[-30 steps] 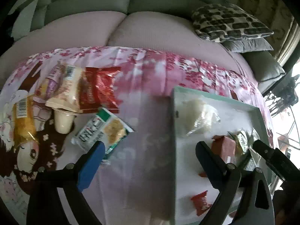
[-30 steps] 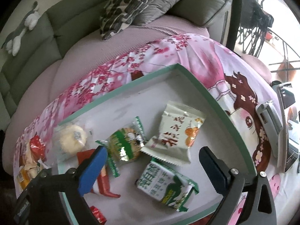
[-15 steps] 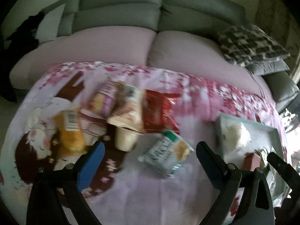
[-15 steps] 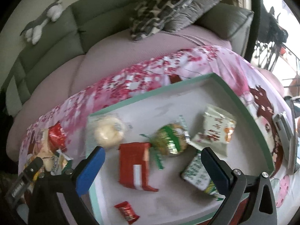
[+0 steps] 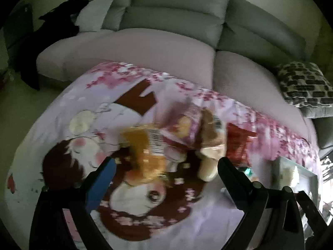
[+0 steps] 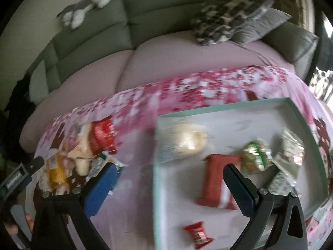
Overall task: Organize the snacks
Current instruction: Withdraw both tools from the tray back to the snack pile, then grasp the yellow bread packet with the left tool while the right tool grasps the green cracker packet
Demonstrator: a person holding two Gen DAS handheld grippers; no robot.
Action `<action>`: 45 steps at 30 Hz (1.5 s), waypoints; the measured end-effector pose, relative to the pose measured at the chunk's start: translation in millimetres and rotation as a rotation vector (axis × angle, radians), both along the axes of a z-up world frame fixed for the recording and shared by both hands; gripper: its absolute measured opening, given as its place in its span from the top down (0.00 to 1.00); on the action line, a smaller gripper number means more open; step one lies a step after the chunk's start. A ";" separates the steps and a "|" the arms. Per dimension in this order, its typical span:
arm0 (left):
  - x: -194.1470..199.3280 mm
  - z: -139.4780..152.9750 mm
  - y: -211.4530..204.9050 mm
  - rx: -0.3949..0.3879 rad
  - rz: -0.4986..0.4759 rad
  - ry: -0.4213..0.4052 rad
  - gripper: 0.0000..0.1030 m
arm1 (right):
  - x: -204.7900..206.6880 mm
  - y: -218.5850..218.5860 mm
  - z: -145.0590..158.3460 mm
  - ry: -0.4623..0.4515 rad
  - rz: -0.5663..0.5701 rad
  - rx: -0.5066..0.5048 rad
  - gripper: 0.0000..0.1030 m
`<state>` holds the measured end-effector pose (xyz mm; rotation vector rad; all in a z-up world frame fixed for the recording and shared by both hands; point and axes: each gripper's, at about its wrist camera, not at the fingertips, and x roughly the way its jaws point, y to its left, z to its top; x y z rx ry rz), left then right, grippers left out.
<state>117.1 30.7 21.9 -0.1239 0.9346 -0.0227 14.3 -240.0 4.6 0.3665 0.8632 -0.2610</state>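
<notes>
A pile of snacks lies on the pink cartoon cloth: an orange packet (image 5: 148,152), a beige pouch (image 5: 212,143), a red bag (image 5: 239,143) and a cream cup (image 5: 207,167). My left gripper (image 5: 166,173) is open and empty just in front of the orange packet. The teal-rimmed tray (image 6: 301,123) holds a white bun (image 6: 187,141), a red box (image 6: 216,181), a green packet (image 6: 256,156), a small red candy (image 6: 196,234) and other packets. My right gripper (image 6: 168,179) is open and empty over the tray's left edge. The pile also shows in the right wrist view (image 6: 83,152).
A sofa with pink seat cushions (image 5: 145,52) and grey backs runs behind the table. A patterned pillow (image 5: 303,83) lies at its right end. A plush toy (image 6: 87,10) sits on the sofa back. The tray's corner (image 5: 295,170) shows at the right in the left wrist view.
Both grippers have swung left. The left one now faces the snack pile instead of the tray. The right one moved from over the tray's middle to its left edge. Both stayed open.
</notes>
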 end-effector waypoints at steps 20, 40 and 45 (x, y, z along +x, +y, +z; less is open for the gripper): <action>29.1 -36.6 28.7 -0.050 -0.002 0.117 0.05 | 60.7 83.8 -39.2 0.123 0.209 -0.001 0.00; 52.5 -63.8 27.1 -0.034 0.037 0.155 0.37 | 85.8 92.7 -73.7 0.183 0.246 -0.008 0.00; 53.4 -65.0 26.0 -0.053 0.028 0.159 0.51 | 86.5 95.0 -74.3 0.182 0.248 -0.022 0.01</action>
